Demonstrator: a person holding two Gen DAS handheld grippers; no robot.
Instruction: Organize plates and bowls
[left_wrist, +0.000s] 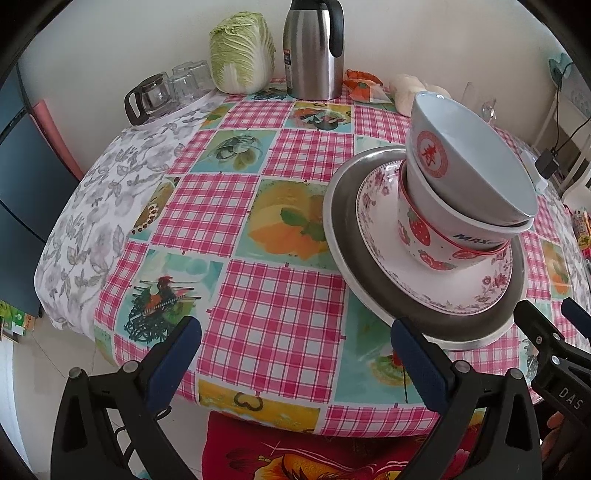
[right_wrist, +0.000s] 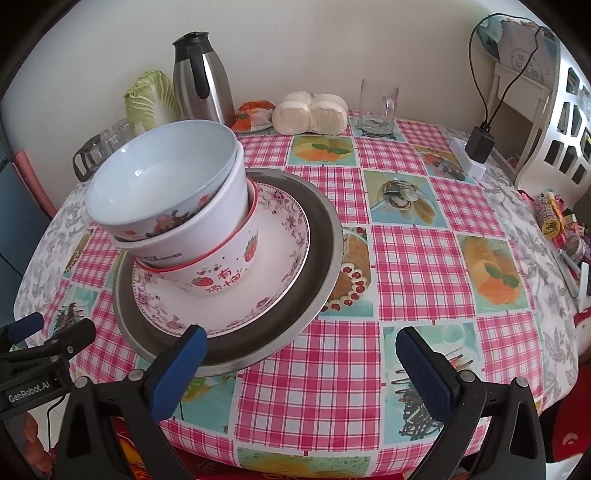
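One stack stands on the checked tablecloth: a metal plate (left_wrist: 332, 221) (right_wrist: 325, 258) at the bottom, then a floral plate (left_wrist: 461, 291) (right_wrist: 280, 258), a strawberry bowl (left_wrist: 424, 236) (right_wrist: 221, 273), a white bowl (left_wrist: 443, 214) (right_wrist: 207, 229), and a tilted top bowl (left_wrist: 480, 162) (right_wrist: 159, 177) with a red emblem. My left gripper (left_wrist: 301, 354) is open and empty over the table's near edge, left of the stack. My right gripper (right_wrist: 303, 369) is open too, with its left fingertip (right_wrist: 184, 354) in front of the metal plate's rim.
At the back stand a steel thermos (left_wrist: 314, 55) (right_wrist: 201, 81), a cabbage (left_wrist: 240, 51), upturned glasses (left_wrist: 188, 79), a glass pot (left_wrist: 147, 98), white buns (right_wrist: 310, 112) and a glass mug (right_wrist: 376, 107). A charger (right_wrist: 478, 142) and snack packets (right_wrist: 554, 218) lie right. A red cushion (left_wrist: 295, 450) sits below the table edge.
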